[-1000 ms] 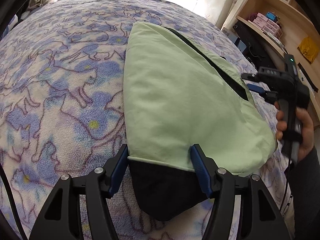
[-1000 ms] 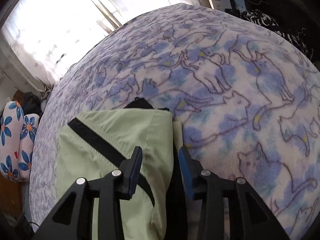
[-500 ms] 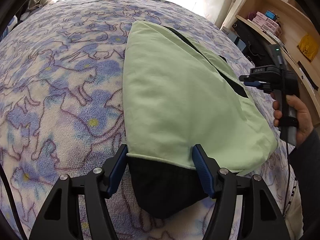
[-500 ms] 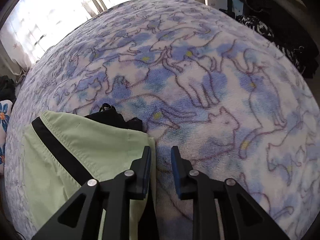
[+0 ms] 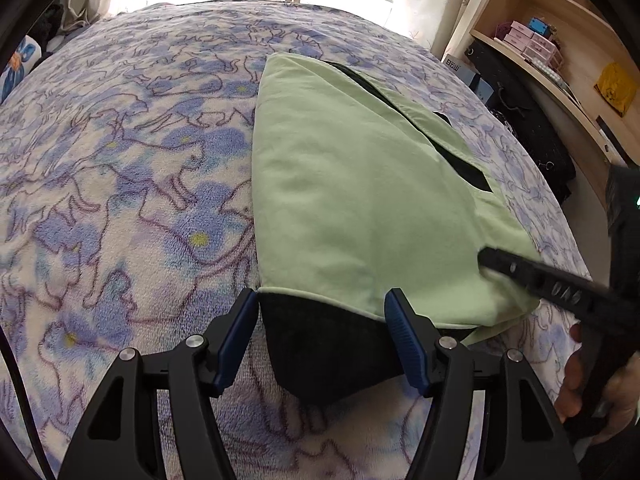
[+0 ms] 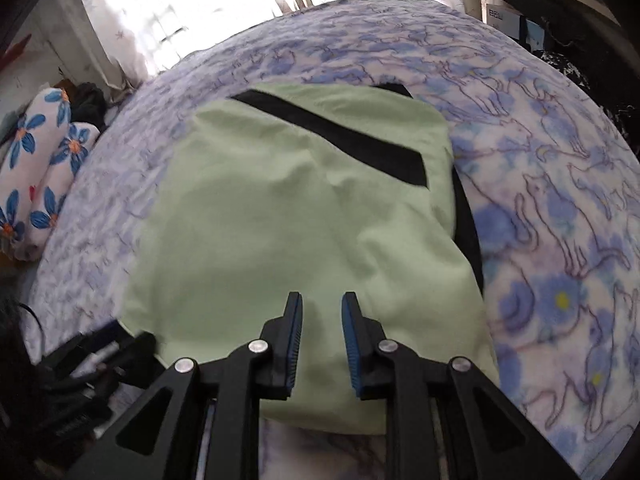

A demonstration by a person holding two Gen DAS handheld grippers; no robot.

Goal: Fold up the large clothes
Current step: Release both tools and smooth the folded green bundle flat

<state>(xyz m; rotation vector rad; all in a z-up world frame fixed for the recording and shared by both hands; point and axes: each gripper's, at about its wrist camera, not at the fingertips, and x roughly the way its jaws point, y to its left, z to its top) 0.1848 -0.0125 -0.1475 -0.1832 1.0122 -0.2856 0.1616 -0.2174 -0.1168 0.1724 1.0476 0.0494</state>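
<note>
The folded pale-green garment (image 5: 360,208) lies on the cat-print blanket (image 5: 120,200), long axis running near to far; the left gripper (image 5: 322,334), spread wide, is nearest its dark near hem; the right gripper (image 6: 321,340), slightly parted, hovers empty over it

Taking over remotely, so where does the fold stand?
Done: the green garment lies folded into a compact stack on the blanket. In hand: nothing; the left gripper and right gripper both have open jaws. Left: its dark end sticks out.
</note>
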